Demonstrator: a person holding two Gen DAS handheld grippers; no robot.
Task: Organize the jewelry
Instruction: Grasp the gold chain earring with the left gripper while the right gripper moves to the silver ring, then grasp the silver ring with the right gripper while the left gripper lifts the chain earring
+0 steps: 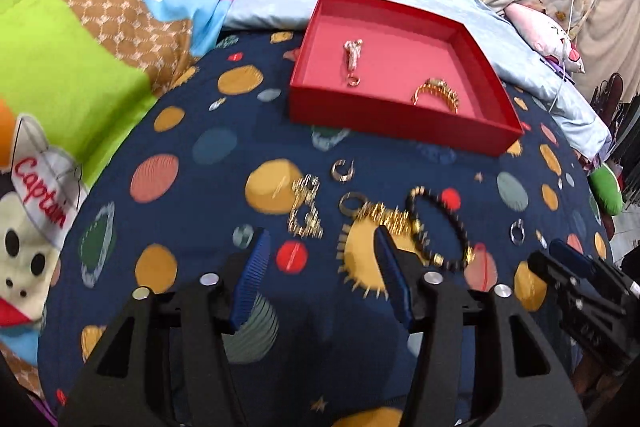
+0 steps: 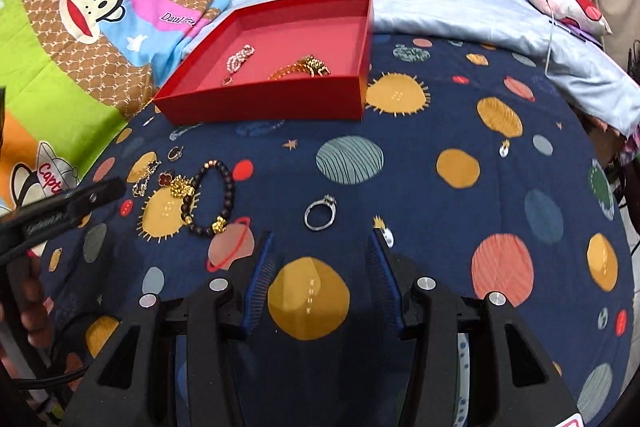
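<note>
Here we hold both claws wide apart and empty over the navy planet-print bedspread (image 2: 440, 115). Ahead of the left claw (image 1: 318, 247), and touching neither blue ribbed finger, lies a tight cluster: a sparkly gold openwork earring (image 1: 306, 211) just beyond the left finger, a small gold clump of chain (image 1: 386, 217) at the tip of the right finger, and a dark beaded bracelet with gold spacers (image 1: 438, 227) to that finger's right. Two small hoop rings (image 1: 343, 171) sit a little farther out. The shallow red cardboard tray (image 1: 400, 125) stands beyond them all, already holding a pale pink beaded piece (image 1: 353, 57) and a gold link bracelet (image 1: 436, 93).

Just ahead of the right claw (image 2: 320, 251), roughly centred between its fingers, lies a silver ring with a small stone (image 2: 319, 213), well apart from the cluster.

We judge the main risk to be in the crowding: the gold clump appears to touch or overlap the beaded bracelet, so closing on one may drag the other along or snag it. The bedding is soft, so pressing down may sink a thin piece into the fabric and the fingers may pinch cloth instead. The silver ring lies flat and may slip or flip out of the pads. The two claws are near each other and could collide
</note>
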